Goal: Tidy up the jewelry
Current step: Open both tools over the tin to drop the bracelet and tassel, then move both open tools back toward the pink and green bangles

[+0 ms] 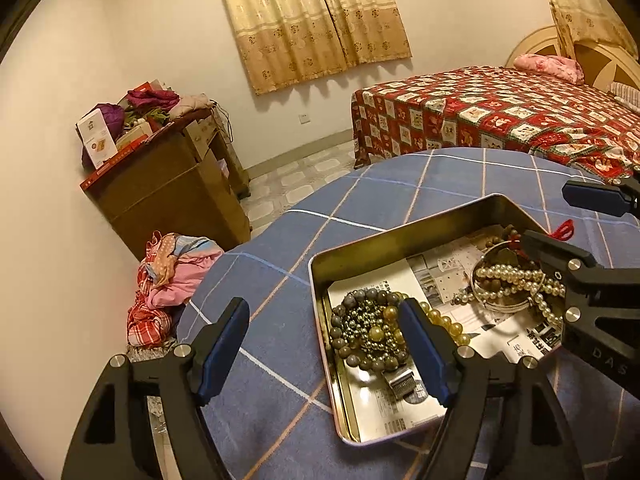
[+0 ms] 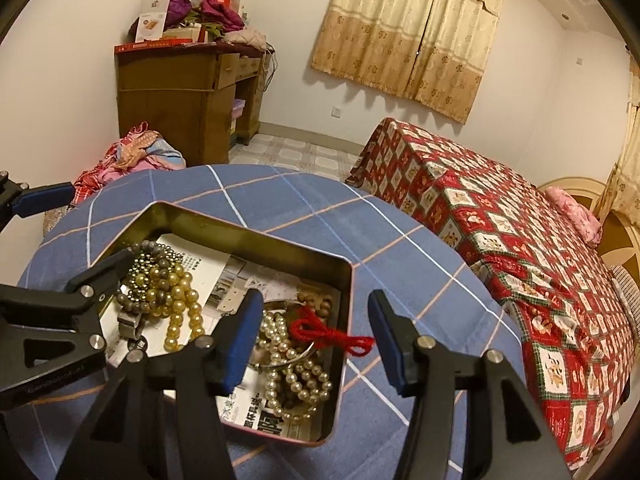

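Note:
A metal tin (image 1: 356, 244) (image 2: 256, 232) lined with newspaper sits on a round table with a blue checked cloth (image 1: 360, 196) (image 2: 400, 248). In its left end lie dark and amber bead bracelets (image 1: 368, 328) (image 2: 160, 280). In its right end lie a pearl necklace (image 1: 516, 276) (image 2: 292, 376), a silver bangle, wooden beads and a red cord (image 2: 328, 332). My left gripper (image 1: 322, 348) is open and empty, straddling the tin's left wall. My right gripper (image 2: 316, 340) is open and empty, straddling the tin's right wall over the pearls.
A bed with a red patchwork cover (image 1: 500, 116) (image 2: 520, 240) stands beyond the table. A wooden cabinet (image 1: 168, 192) (image 2: 180, 96) piled with boxes and clothes stands by the wall, with a heap of clothes (image 1: 168, 280) (image 2: 132, 156) beside it.

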